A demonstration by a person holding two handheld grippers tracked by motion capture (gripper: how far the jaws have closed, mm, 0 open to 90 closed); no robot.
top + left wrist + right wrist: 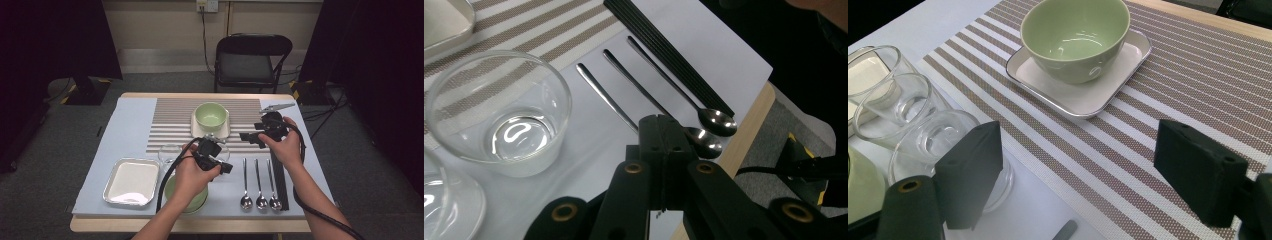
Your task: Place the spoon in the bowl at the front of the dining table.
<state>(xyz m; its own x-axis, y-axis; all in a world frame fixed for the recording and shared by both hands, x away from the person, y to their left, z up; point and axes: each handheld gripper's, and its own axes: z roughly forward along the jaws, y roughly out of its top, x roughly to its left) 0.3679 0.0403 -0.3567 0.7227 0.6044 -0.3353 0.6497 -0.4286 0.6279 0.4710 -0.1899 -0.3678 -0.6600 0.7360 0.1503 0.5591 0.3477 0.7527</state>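
Spoons [644,95] lie side by side near worktop's front right edge, beside chopsticks [669,55]. My left tool [663,145] pressed together above them; right tool [1078,175] spread, empty. Spread left first, straddle one handle squarely.

Obstacles: clear glasses [499,112] just beside three spoons [259,184] and black chopsticks [280,182]; green bowl [1075,37] on square plate [1083,97]. Free: striped mat [1188,75] right of the bowl.
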